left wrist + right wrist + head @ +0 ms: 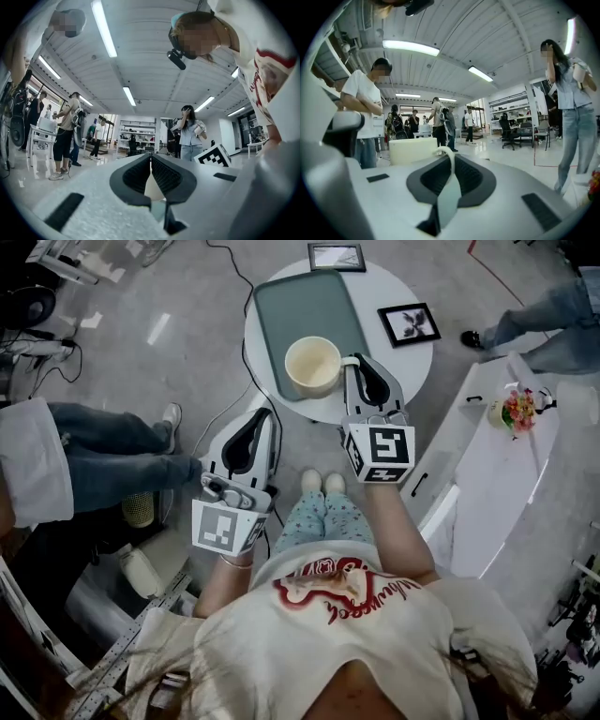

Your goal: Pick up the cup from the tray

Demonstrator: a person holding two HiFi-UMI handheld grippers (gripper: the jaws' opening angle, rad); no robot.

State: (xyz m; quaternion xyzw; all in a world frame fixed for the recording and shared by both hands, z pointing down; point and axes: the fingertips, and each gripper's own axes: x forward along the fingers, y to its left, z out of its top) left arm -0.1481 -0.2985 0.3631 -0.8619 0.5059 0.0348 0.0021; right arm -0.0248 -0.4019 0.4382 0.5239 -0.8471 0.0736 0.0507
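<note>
A cream cup (312, 365) stands upright over the near right corner of the grey-green tray (305, 301) on a round white table (412, 362). My right gripper (353, 360) is on the cup's right side and shut on its handle. In the right gripper view the handle (446, 151) curls between the jaws of my right gripper (450, 157), with the cup's body (412, 150) just left of them. I cannot tell whether the cup rests on the tray or hangs above it. My left gripper (264, 412) is off the table's near left edge, shut and holding nothing (150, 158).
Two small picture frames (409, 323) (337, 256) lie on the table beside the tray. A white cabinet with flowers (517, 411) stands to the right. A seated person's legs (112, 465) are at the left, and another person (553, 324) is at the far right. Cables run across the floor.
</note>
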